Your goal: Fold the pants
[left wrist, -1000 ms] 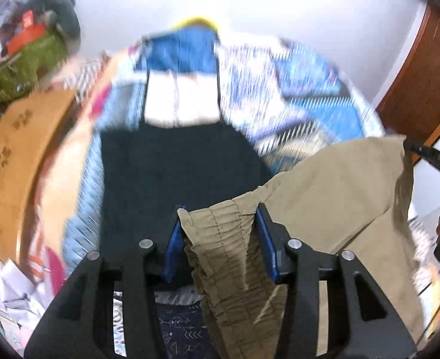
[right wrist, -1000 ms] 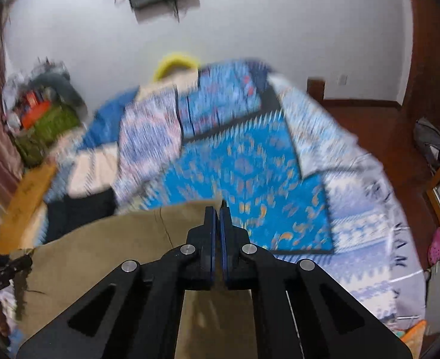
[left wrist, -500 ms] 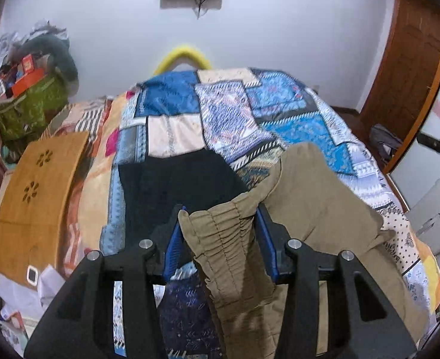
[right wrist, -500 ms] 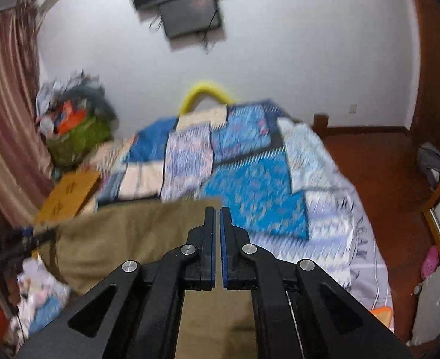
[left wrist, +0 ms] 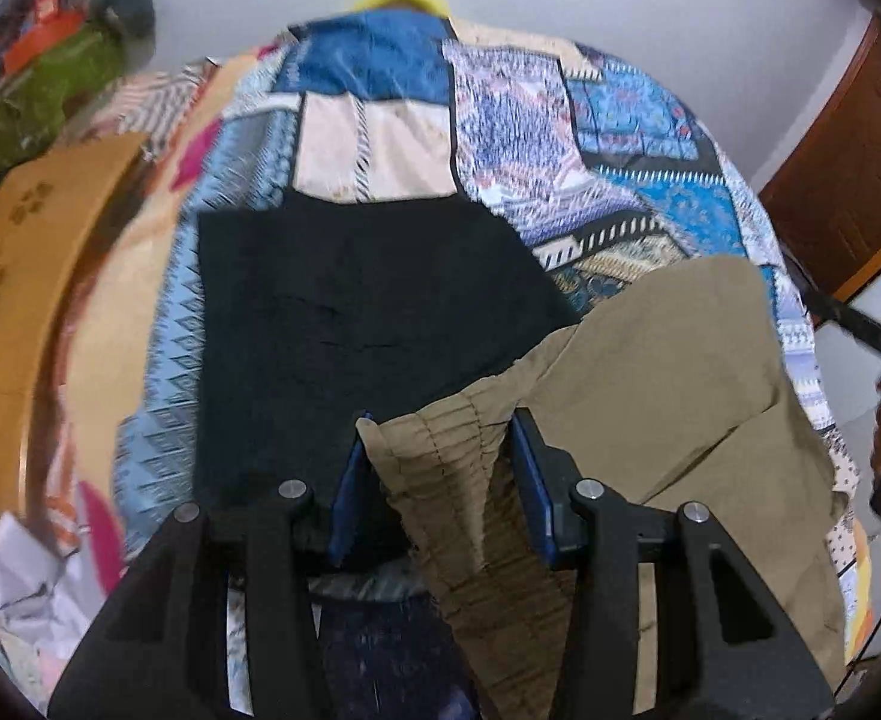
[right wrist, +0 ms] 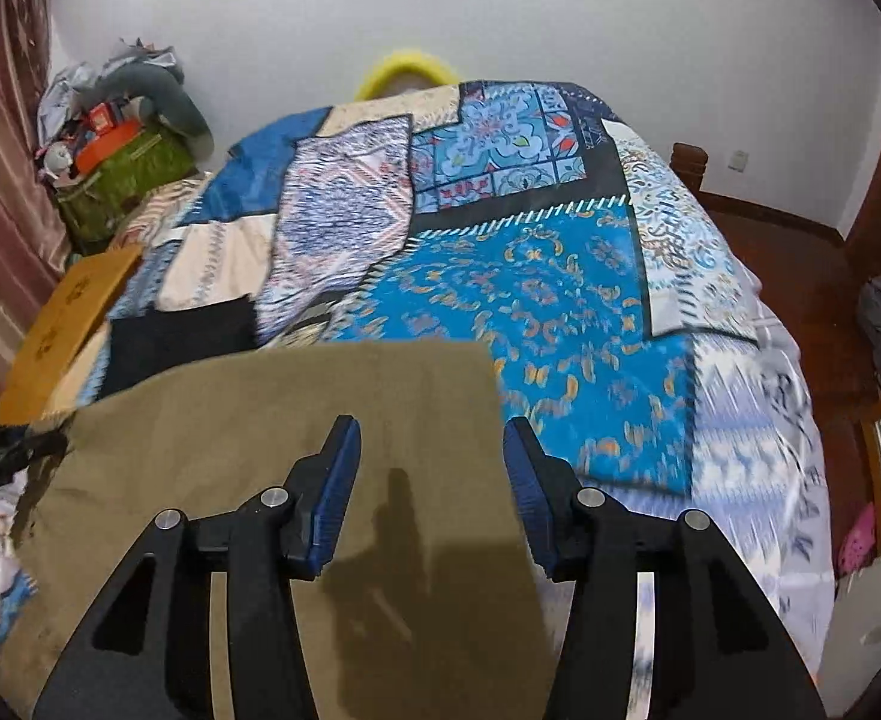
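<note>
Left wrist view: the left tongs (left wrist: pixel 440 474) are clenched on the gathered waistband of the khaki pants (left wrist: pixel 668 384), which spread rightward over the patchwork bed (left wrist: pixel 620 138), beside a black garment (left wrist: pixel 350 300); right wrist view: the right tongs (right wrist: pixel 431 480) are opening, pads (right wrist: pixel 335 486) clear of the cloth, the pants lying flat on the bed beneath them.

Even indoor light, motion blur, heavy fisheye edge warping.
</note>
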A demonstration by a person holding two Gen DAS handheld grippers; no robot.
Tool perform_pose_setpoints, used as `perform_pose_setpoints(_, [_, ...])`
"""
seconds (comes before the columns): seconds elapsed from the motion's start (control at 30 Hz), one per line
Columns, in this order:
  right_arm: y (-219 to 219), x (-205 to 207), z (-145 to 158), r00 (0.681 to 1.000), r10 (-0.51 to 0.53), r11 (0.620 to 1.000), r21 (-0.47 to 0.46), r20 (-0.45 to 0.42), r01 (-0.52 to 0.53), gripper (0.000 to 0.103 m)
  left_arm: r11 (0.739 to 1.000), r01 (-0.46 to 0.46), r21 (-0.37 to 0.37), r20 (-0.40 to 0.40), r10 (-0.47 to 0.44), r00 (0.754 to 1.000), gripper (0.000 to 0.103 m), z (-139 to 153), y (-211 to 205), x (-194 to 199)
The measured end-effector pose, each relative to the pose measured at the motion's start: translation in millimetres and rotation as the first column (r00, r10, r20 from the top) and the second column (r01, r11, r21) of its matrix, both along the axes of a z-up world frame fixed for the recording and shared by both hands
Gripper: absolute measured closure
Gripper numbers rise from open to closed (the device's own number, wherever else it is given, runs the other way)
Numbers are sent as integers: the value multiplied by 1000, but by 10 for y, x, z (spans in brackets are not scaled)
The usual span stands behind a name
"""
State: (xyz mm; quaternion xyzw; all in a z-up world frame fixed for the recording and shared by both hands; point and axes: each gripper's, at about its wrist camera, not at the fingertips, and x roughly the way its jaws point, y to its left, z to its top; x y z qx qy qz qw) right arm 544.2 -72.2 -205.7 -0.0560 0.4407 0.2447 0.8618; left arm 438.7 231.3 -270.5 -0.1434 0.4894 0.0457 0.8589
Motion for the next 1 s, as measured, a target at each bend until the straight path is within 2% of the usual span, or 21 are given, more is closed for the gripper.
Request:
perform_pose_setpoints(0.1, [59,317,-219,998,-29,1000,2,-48,29,57,999,38,15,-27,-37,999,58,-224,-62,111])
perform_pose_setpoints(0.2, [90,600,-534,982,-80,994,55,-172,90,57,998,63,22,-47,-62,997,58,-393,-115,173])
perform_pose_setpoints(0.23, [71,611,-560,980,-93,991,84,-174,108,55,997,67,23,-50,-66,997,58,-431,-128,188])
perform_pose_setpoints(0.27, [61,606,-576,980,-117,984,112,-162,136,59,998,67,19,-49,-66,997,57,-459,-128,193])
perform_pose_setpoints(0.3, [90,580,-569,982,-111,986,108,-152,129,70,998,61,11,-47,-60,997,57,-462,-119,189])
perform_pose_setpoints(0.33, [136,539,-549,986,-97,989,95,-137,110,72,999,54,3,-46,-54,998,57,-459,-107,182])
perform_pose_setpoints(0.43, [282,435,-514,994,-62,998,14,-92,64,90,999,42,1,-39,-42,998,57,-415,-102,165])
perform_pose_setpoints(0.53, [289,369,-433,997,-64,998,-11,-49,64,92,999,34,26,-31,-33,999,58,-344,-124,133])
perform_pose_setpoints(0.63, [159,226,-211,995,-95,995,28,2,95,93,998,27,59,-15,-26,1000,58,-197,-141,74])
perform_pose_setpoints(0.67, [103,193,-133,994,-103,994,38,17,103,93,998,24,63,0,-25,1000,62,-96,-141,34])
perform_pose_setpoints(0.7, [52,139,-14,993,-107,993,48,40,106,93,998,26,60,10,-26,1000,75,-29,-143,11])
perform_pose_setpoints(0.73, [-29,40,158,992,-107,993,64,68,103,93,998,27,52,21,-29,999,78,69,-149,-29])
perform_pose_setpoints(0.83, [-185,-166,524,988,-106,990,103,110,95,93,999,44,2,88,-44,995,81,448,-199,-197])
perform_pose_setpoints(0.9, [-278,-366,801,983,-108,988,127,148,90,93,998,59,19,126,-61,990,96,667,-299,-306])
perform_pose_setpoints(1.0, [-329,-638,1072,977,-96,989,132,189,71,93,997,72,12,166,-74,983,95,909,-406,-455])
